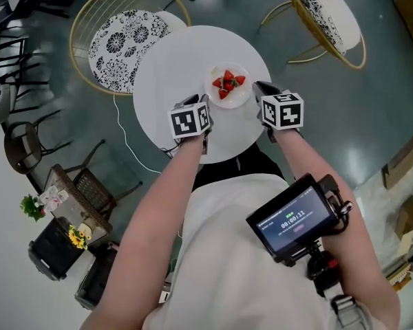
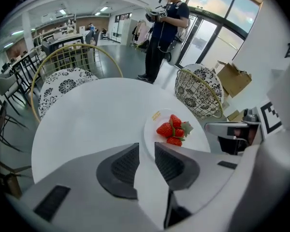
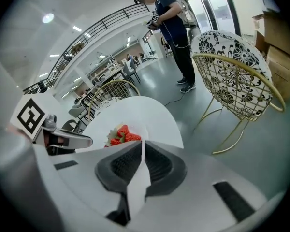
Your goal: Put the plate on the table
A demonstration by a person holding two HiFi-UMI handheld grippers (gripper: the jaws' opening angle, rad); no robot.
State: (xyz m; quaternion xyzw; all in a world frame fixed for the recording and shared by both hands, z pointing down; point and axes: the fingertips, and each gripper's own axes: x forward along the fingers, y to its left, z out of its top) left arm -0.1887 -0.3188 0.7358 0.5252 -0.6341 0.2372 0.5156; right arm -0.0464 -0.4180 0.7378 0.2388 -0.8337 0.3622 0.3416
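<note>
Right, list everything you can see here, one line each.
plate: one, white, over the table, rim gripped from both sides
strawberries: a few, red, on the plate
table: one, white, round, centre
chairs: two, gold wire with black-and-white cushions, beyond the table
boxes: several, brown, floor at right
flowers: one bunch, yellow, lower left
person: one, dark clothes, standing beyond the table
screen: one, black, at the wearer's chest
left gripper: one, grey, shut on the plate's left rim
right gripper: one, grey, shut on the plate's right rim
</note>
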